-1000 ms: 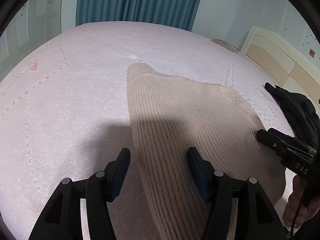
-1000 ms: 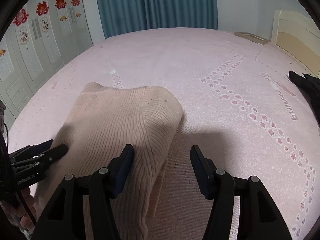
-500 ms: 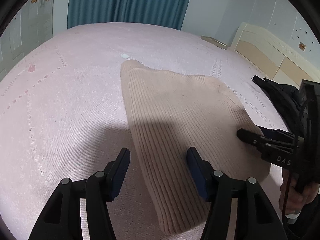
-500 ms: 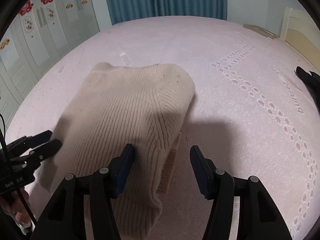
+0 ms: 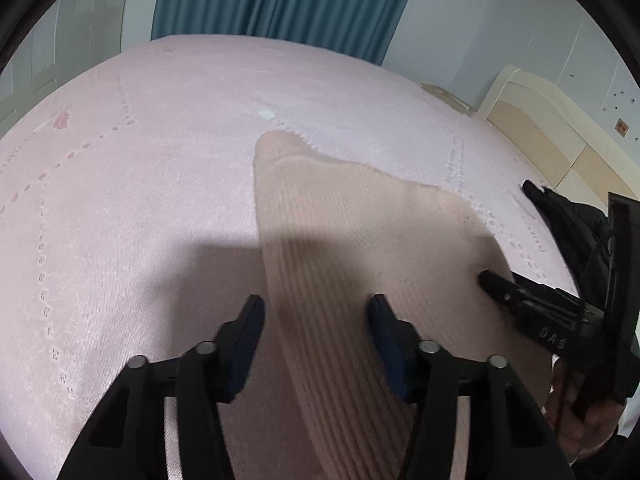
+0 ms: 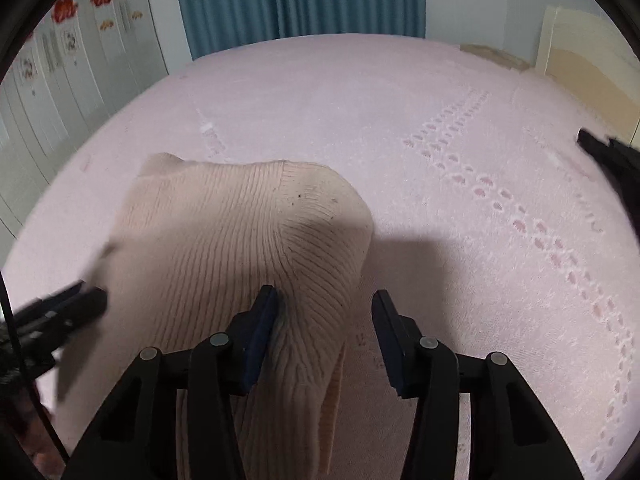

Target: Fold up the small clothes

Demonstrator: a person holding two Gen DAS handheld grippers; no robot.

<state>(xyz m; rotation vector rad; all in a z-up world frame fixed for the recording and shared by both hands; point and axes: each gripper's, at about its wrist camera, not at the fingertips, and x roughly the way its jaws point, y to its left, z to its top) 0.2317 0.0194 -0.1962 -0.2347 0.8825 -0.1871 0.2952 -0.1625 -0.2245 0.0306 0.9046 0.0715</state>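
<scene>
A beige ribbed knit sweater lies folded on the pink bedspread; it also shows in the right wrist view. My left gripper is open, its jaws straddling the sweater's left edge low over the fabric. My right gripper is open over the sweater's right folded edge, holding nothing. Each gripper shows in the other's view: the right one at the sweater's right side, the left one at its left side, blurred.
A black garment lies on the bed at the right, also at the right wrist view's edge. A cream headboard stands behind it. Blue curtains and white wardrobe doors line the far walls.
Both grippers have come down and forward again, closer over the sweater, after pulling back half a second ago. The sweater has stayed put and both stay open.
</scene>
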